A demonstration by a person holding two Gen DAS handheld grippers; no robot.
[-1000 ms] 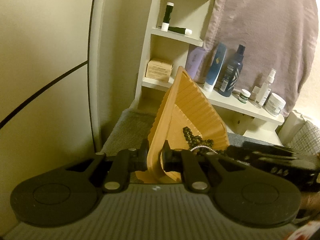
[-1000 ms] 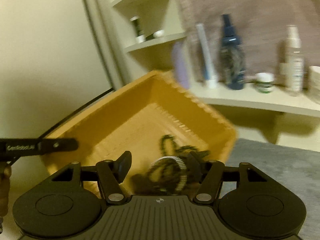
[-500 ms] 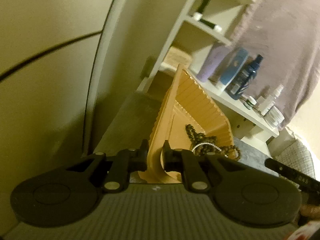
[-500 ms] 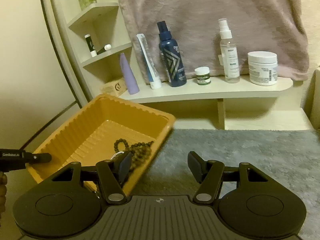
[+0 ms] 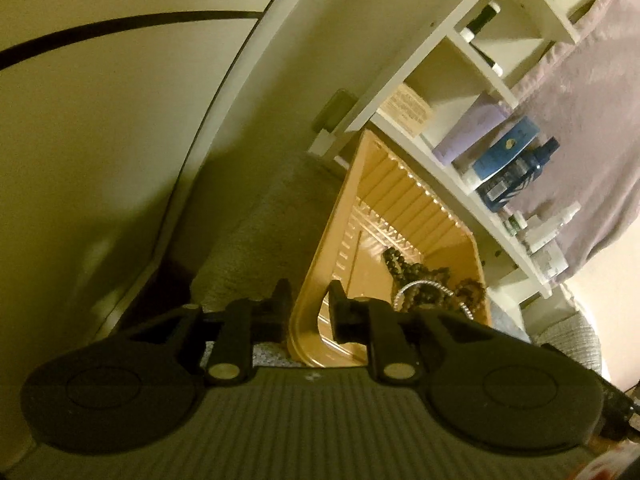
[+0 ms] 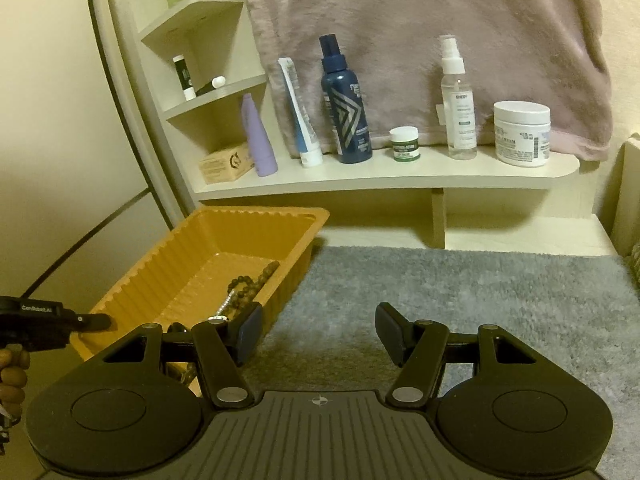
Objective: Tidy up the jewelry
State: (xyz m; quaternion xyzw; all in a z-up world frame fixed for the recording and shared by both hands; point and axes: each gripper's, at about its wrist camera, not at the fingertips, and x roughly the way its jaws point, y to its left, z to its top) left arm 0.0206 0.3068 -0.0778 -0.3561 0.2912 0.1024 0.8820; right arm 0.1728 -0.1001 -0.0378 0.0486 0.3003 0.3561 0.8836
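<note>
Grey rug (image 6: 460, 292) underlies the orange tray (image 6: 208, 248), beads (image 5: 420, 276) pooled at its near end. My left gripper (image 5: 308, 300) straddles the tray's rim, jaws just easing apart (barely). My right gripper (image 6: 318, 330) gapes wide over rug.

A grey pile rug (image 6: 460, 300) covers the near ground. Behind it runs a long cream wooden shelf (image 6: 400, 182) with stepped corner shelves (image 6: 208, 96) rising at its far left. Along the long shelf, from left to right, stand a tan cardboard box (image 6: 225, 167), a lilac tapered bottle (image 6: 258, 136), a white and blue tube (image 6: 298, 112) standing on its cap, a dark blue spray bottle (image 6: 347, 108), a small green-labelled white jar (image 6: 404, 144), a clear spray bottle (image 6: 458, 104) and a wide white cream jar (image 6: 521, 133). A mauve plush blanket (image 6: 420, 32) hangs behind them.
</note>
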